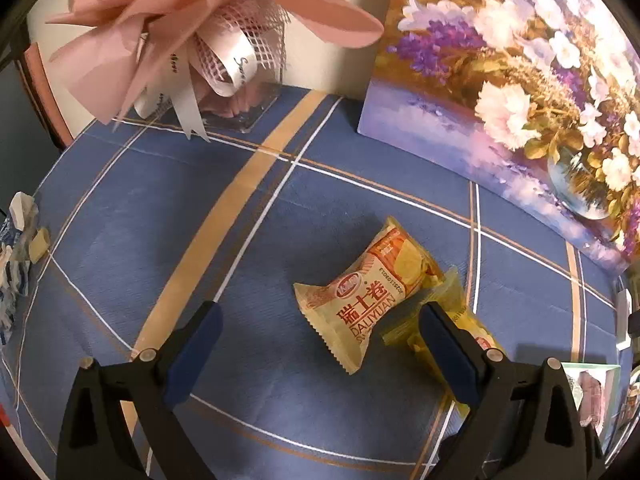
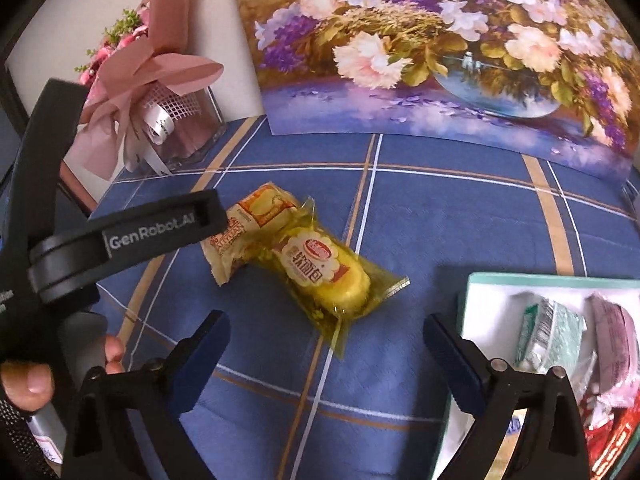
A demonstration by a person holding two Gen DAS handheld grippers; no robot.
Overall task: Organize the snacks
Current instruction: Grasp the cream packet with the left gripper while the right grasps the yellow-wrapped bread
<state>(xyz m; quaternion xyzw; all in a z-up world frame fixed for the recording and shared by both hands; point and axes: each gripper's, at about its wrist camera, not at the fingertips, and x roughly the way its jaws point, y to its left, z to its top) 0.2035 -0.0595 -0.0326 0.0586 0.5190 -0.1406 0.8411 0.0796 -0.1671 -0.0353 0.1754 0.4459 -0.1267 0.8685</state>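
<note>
**Yellow wrappers, two left on the cloth: lining up both picks**

Blue checked tablecloth (image 2: 440, 220), two snacks lying together mid-table, touching end to end. Swiss roll pack (image 1: 360, 292), cream and orange, sits to the left as I see it. Clear yellow soft bread pack (image 2: 324, 276) lies to its right, and its near end reaches under the swiss roll's corner, as far as I can tell.

My left gripper (image 1: 320, 332) is wide open and holds nothing. The swiss roll lies just ahead of its tips, and its right pad is already over the bread wrapper's end. My right gripper (image 2: 326, 344) is also wide open and empty, with the bread pack's lower tail just in front of the gap.

The box (image 2: 472, 292), white inside with a teal rim, sits at the right, close to the bread pack. It already has a green-and-white packet and a pink one in it. I judge that's the target.

How I'd do it:
- take the bread pack with the right, across its short width at the bun, not the crinkly tail, since film slips
- swing the left pad off the bread wrapper first, or the two packs drag together
- left takes the swiss roll mid-body, jaws square to its long sides
- lift straight up before moving to the box

Bouquet (image 1: 180, 40) and flower painting (image 2: 440, 40) at the back are well clear, no snag risk
</note>
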